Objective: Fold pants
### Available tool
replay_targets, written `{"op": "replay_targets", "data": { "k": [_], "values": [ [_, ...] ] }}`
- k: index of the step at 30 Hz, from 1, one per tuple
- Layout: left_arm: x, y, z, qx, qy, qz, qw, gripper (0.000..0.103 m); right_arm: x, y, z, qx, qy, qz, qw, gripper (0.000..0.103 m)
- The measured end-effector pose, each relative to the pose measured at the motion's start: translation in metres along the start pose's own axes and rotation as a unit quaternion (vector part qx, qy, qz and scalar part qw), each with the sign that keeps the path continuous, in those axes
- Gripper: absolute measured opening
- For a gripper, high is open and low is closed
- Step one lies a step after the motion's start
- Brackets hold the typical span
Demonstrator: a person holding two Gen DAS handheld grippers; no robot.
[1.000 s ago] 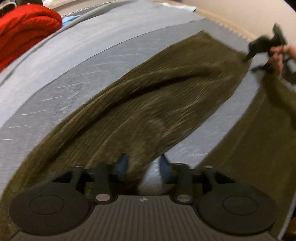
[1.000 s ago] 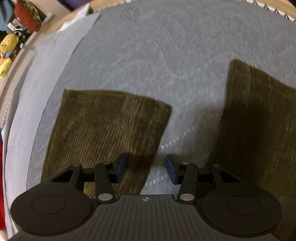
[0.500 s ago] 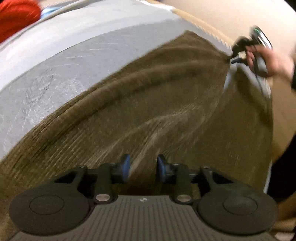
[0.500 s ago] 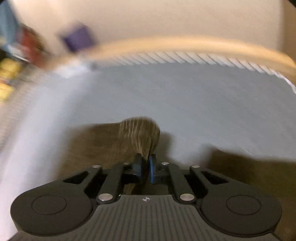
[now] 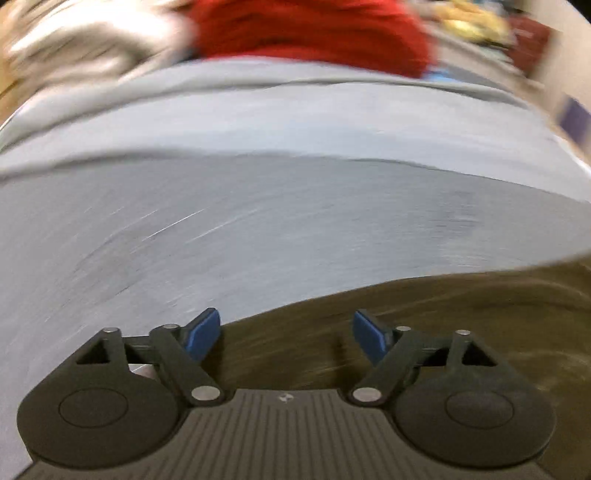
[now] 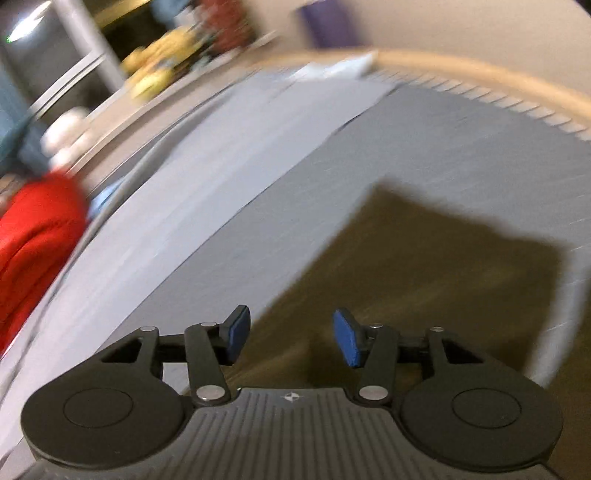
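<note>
Both pairs of jaws are opening with nothing between them: left gripper (image 5: 286, 332) and right gripper (image 6: 291, 338) hover above the olive pants (image 6: 424, 266) lying on the grey mattress (image 5: 258, 229). One leg-over-leg fold looks released; next, regrasp an end to fold lengthwise.

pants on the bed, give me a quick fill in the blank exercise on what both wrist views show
1. The pants lying on the grey bed cover are dark ____ in colour.
2. Nothing is held between the blue pads of the left gripper; its jaws are ____.
3. The right gripper hangs over the pants with its jaws ____ too.
4. The bundle of fabric past the far edge of the bed is ____.

Missing words: olive green; opening; opening; red
</note>
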State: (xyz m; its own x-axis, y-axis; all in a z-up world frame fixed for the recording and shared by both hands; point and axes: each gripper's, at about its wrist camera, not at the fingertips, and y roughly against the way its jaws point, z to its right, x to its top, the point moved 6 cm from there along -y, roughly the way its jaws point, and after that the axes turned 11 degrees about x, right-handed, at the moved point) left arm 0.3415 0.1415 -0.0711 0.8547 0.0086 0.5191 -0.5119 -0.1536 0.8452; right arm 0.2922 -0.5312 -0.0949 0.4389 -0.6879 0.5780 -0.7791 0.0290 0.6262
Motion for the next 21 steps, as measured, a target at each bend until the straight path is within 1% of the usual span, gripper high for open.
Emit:
{"op": "replay_targets", "data": {
  "k": [2,4,5,6,7,8,9,10,11,13,15,16,17,18,19,20,21],
  "values": [
    [-0.007,-0.012,-0.034,0.027,0.038,-0.028,0.9985,0.084,-0.016,-0.023,-0.022,0.016,-0.008,-0.036,0.999,0.056],
    [-0.017,-0.021,-0.061,0.037,0.073,-0.053,0.9953,0.085,-0.028,-0.045,-0.034,0.013,-0.018,-0.059,0.998,0.058],
    [-0.021,-0.027,-0.069,0.035,0.087,-0.065,0.9934,0.087,-0.035,-0.054,-0.04,0.008,-0.02,-0.068,0.997,0.059],
    [-0.025,-0.032,-0.075,0.023,0.104,-0.076,0.9914,0.088,-0.042,-0.061,-0.044,0.002,-0.021,-0.075,0.997,0.059],
    [-0.027,-0.035,-0.081,0.009,0.117,-0.084,0.9895,0.089,-0.042,-0.071,-0.045,-0.003,-0.023,-0.082,0.996,0.059],
    [-0.029,-0.038,-0.084,0.0,0.124,-0.09,0.9882,0.089,-0.048,-0.077,-0.045,-0.01,-0.025,-0.09,0.996,0.06],
    [-0.031,-0.041,-0.087,-0.005,0.128,-0.093,0.9874,0.089,-0.055,-0.081,-0.047,-0.023,-0.024,-0.095,0.995,0.06],
    [-0.034,-0.042,-0.085,-0.011,0.127,-0.092,0.9875,0.089,-0.06,-0.079,-0.051,-0.032,-0.02,-0.091,0.995,0.063],
    [-0.033,-0.043,-0.083,-0.017,0.122,-0.091,0.9882,0.089,-0.059,-0.078,-0.053,-0.037,-0.013,-0.086,0.996,0.068],
    [-0.035,-0.044,-0.073,-0.037,0.105,-0.084,0.9903,0.089,-0.061,-0.083,-0.06,-0.051,0.001,-0.087,0.995,0.072],
    [-0.033,-0.044,-0.06,-0.047,0.077,-0.072,0.9933,0.079,-0.06,-0.089,-0.064,-0.075,0.025,-0.09,0.993,0.072],
    [-0.032,-0.046,-0.054,-0.035,0.061,-0.064,0.9955,0.075,-0.061,-0.093,-0.068,-0.091,0.045,-0.092,0.991,0.069],
    [-0.03,-0.046,-0.05,-0.025,0.042,-0.053,0.9974,0.064,-0.064,-0.083,-0.064,-0.106,0.063,-0.09,0.988,0.058],
    [-0.029,-0.046,-0.046,-0.022,0.029,-0.043,0.9984,0.059,-0.065,-0.082,-0.064,-0.123,0.08,-0.084,0.986,0.049],
    [-0.026,-0.043,-0.044,-0.022,0.02,-0.028,0.9992,0.045,-0.064,-0.082,-0.064,-0.137,0.093,-0.075,0.983,0.021],
    [-0.022,-0.04,-0.043,-0.02,0.017,-0.016,0.9995,0.041,-0.059,-0.084,-0.059,-0.145,0.099,-0.063,0.983,0.007],
    [-0.017,-0.037,-0.043,-0.02,0.017,-0.002,0.9997,0.04,-0.055,-0.081,-0.057,-0.143,0.086,-0.048,0.985,0.006]
  ]
}}
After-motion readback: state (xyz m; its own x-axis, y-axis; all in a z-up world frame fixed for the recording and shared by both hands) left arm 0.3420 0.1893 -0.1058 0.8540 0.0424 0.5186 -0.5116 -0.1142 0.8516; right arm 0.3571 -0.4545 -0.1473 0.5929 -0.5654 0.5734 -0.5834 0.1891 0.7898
